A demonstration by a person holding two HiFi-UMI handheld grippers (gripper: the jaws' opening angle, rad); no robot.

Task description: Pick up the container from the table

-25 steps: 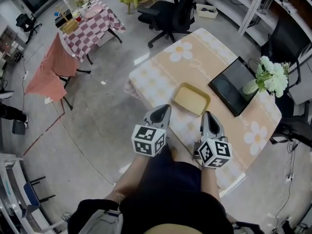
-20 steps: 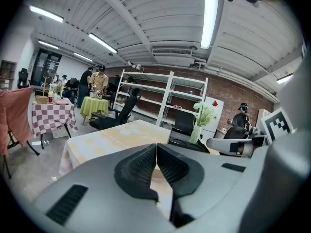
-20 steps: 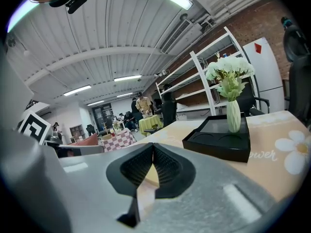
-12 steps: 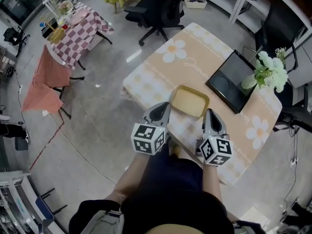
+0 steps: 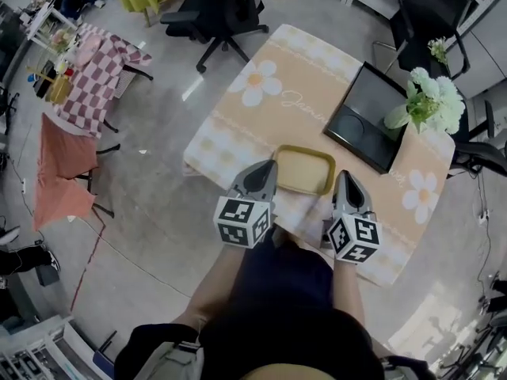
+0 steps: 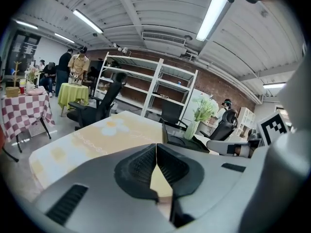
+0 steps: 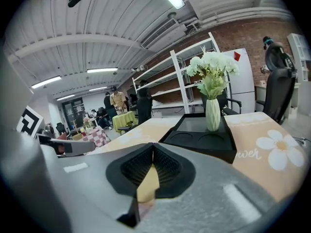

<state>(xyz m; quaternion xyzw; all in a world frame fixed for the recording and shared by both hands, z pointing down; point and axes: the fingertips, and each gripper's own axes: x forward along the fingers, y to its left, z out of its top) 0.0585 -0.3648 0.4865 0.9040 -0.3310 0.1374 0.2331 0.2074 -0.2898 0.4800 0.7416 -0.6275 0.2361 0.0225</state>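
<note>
Nearest, the left gripper (image 5: 268, 169) and right gripper (image 5: 345, 178) hover at the table's (image 5: 261, 113) near edge, both jaw pairs pressed together, empty. Just beyond, between them, lies the shallow yellow container (image 5: 303, 170). This looks like the approach; next, the jaws must spread to take its rim.

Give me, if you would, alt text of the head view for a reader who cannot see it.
Seen from above, a person holds the left gripper and the right gripper, both shut, with their tips at the near corners of a shallow yellow container on a peach, flower-patterned table. Beyond it sit a black tray and white flowers.
</note>
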